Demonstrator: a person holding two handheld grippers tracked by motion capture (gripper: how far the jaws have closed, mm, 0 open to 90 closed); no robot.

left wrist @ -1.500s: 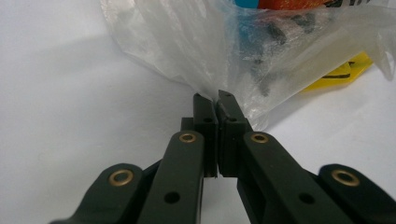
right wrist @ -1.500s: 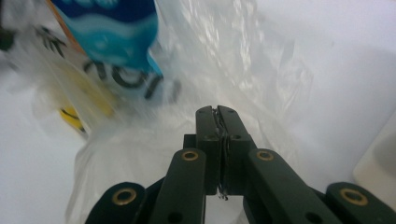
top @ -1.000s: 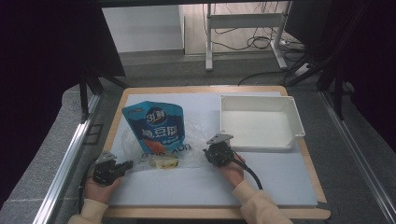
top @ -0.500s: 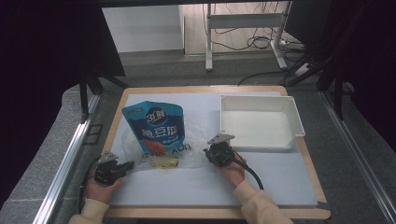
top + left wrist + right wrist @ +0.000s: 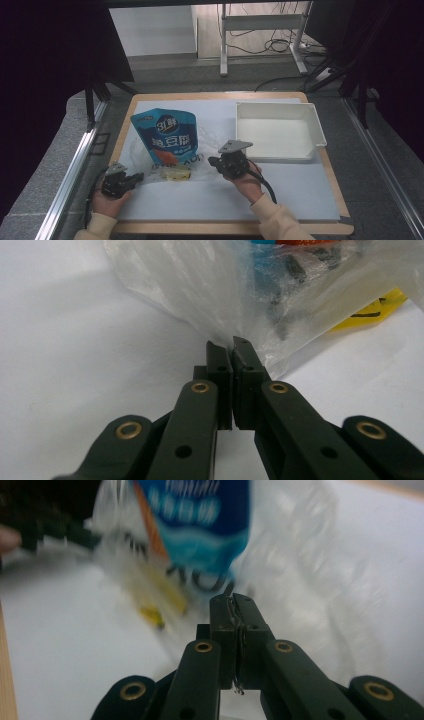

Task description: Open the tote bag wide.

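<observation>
A blue snack pouch (image 5: 167,137) lies inside a clear plastic bag (image 5: 207,142) on the white mat, with a yellow item (image 5: 175,173) at the bag's near edge. My left gripper (image 5: 140,176) is at the bag's near left corner. Its jaws are shut, with the film (image 5: 200,290) at its tips (image 5: 231,345). My right gripper (image 5: 212,161) holds the bag's near right edge. It is shut (image 5: 232,597), and a thin strip of film shows between its jaws. The right gripper view is blurred, with the pouch (image 5: 200,525) just beyond the tips.
A white empty tray (image 5: 277,132) stands at the right back of the table, close to my right hand. Bare white mat (image 5: 290,195) lies in front of it, with a wooden table border (image 5: 225,227) along the near edge.
The right gripper has shifted slightly at the bag's edge. The left gripper, bag and pouch stay about where they were.
</observation>
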